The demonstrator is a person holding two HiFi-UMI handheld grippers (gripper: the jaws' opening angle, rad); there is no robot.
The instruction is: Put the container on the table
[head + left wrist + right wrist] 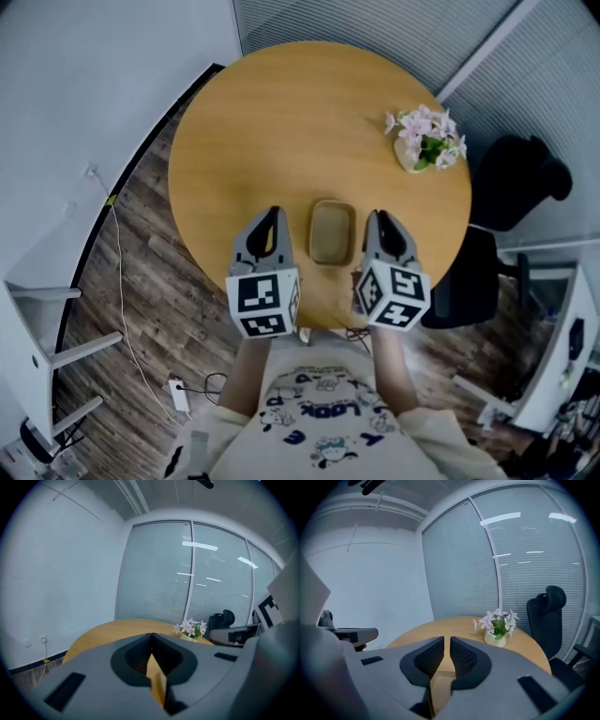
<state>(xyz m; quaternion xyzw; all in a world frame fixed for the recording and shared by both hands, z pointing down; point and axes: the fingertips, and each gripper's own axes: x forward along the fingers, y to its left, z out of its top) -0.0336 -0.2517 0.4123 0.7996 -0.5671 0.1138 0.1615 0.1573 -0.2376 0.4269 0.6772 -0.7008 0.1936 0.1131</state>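
A shallow tan rectangular container (pixel 332 232) lies flat on the round wooden table (pixel 281 122), near its front edge. My left gripper (pixel 273 216) hovers just left of the container, and my right gripper (pixel 374 218) just right of it; neither touches it. Both point toward the far side of the table with nothing between their jaws. In the left gripper view the left gripper (pixel 151 635) has its jaws meeting at the tip. The right gripper (pixel 447 638) shows only a thin slit between its jaws in the right gripper view.
A small pot of pink flowers (pixel 427 139) stands at the table's right side. A black office chair (pixel 514 183) sits beyond the table's right edge. On the wood floor to the left lie a cable and a power strip (pixel 178 394), beside white furniture (pixel 37 347).
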